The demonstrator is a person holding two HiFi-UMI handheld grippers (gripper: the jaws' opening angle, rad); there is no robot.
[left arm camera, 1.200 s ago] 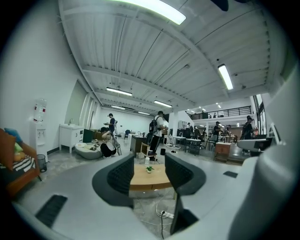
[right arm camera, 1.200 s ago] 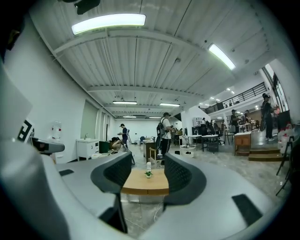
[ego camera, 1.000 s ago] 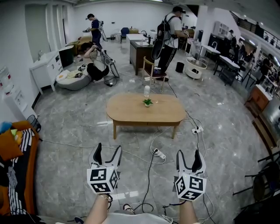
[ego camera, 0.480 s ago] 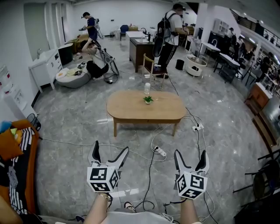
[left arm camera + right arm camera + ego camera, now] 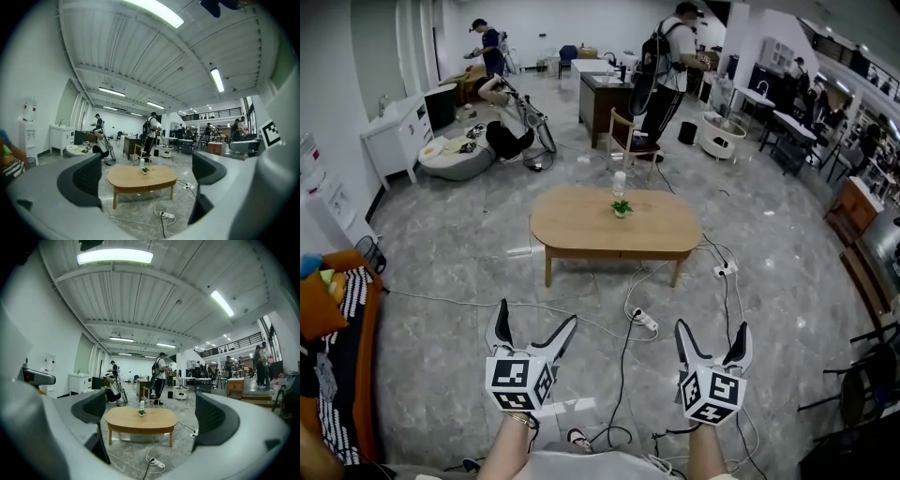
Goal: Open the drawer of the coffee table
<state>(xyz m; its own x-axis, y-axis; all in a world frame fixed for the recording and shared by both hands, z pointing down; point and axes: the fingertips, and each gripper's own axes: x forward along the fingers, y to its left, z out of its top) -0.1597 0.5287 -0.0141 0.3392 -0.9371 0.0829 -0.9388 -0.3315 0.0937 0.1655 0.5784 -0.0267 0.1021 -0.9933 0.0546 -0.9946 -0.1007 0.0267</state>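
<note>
An oval wooden coffee table [image 5: 614, 225] stands on the marble floor some way ahead of me. Its drawer front [image 5: 652, 253] is set in the near apron and looks closed. On the top are a small potted plant [image 5: 621, 207] and a white bottle [image 5: 619, 183]. My left gripper [image 5: 536, 314] and right gripper [image 5: 712, 327] are held low, side by side, well short of the table. Both have just been opening and are now open wide with nothing between the jaws. The left gripper view frames the table [image 5: 140, 178] between the pads, and so does the right gripper view [image 5: 140, 420].
A white power strip [image 5: 644, 324] and loose cables lie on the floor between me and the table. An orange sofa [image 5: 333, 347] is at the left. A chair [image 5: 630, 141] and a standing person [image 5: 666, 66] are behind the table, and a wooden cabinet [image 5: 855, 208] is at the right.
Both grippers' jaws have spread from half open to wide open. The hands have stayed almost in place. A person at the back has walked further away.
</note>
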